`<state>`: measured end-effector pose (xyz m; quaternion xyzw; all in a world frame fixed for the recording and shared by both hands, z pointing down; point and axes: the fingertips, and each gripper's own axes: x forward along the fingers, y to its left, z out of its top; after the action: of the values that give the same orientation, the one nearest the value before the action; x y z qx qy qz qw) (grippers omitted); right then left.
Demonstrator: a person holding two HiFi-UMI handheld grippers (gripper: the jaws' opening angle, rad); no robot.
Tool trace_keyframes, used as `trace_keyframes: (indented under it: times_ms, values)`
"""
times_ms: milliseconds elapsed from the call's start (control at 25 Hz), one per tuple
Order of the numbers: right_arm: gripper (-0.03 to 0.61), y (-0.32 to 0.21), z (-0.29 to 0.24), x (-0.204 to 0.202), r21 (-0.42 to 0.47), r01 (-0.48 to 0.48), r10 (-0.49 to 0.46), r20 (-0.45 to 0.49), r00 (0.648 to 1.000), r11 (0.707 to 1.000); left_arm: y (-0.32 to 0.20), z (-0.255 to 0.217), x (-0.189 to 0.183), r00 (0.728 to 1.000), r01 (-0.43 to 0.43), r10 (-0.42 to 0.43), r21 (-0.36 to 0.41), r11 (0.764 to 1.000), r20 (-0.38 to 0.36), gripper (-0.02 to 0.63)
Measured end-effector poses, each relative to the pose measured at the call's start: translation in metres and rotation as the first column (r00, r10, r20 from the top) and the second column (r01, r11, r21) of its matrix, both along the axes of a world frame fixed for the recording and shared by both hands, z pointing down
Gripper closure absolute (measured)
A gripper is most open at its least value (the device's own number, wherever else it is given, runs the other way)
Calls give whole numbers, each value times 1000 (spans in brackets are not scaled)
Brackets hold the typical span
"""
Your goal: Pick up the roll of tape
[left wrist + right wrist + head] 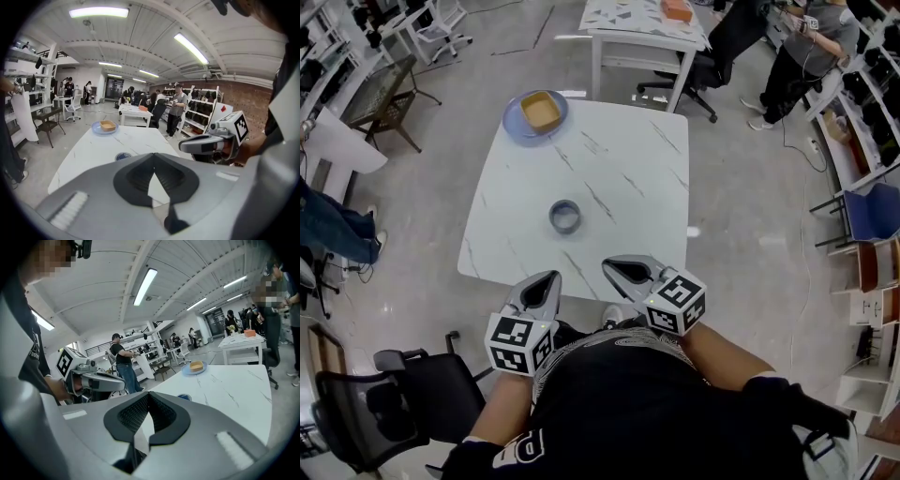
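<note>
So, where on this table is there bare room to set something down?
The right half of the table, right of the tape, is bare; so is the left side between the plate and the near edge. Crowded only at the far-left corner.

tape roll half hidden, blue chair cropped

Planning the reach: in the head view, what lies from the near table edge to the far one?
Left gripper and right gripper together → roll of tape → blue plate holding a tan box.
</note>
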<state>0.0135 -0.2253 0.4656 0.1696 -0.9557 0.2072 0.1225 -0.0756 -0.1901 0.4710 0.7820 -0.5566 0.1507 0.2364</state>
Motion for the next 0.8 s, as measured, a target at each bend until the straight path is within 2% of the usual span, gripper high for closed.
trace_keyframes:
  times_ms: [240,520,800]
  values:
    - [578,-10,4,-10,-8,-32,32,-14,999,999,-10,9,-13,1000,-21,21,-25,999,-19,558]
    - [578,-26,-3,-27,-3,-132,131,-23,991,991,-38,7,-31,991,-131,130,-30,991,-21,557]
    - [578,-35,0,-43,0,-214,214,-39,976,977,-57,5,-53,979,-202,201,-20,979,-25,557]
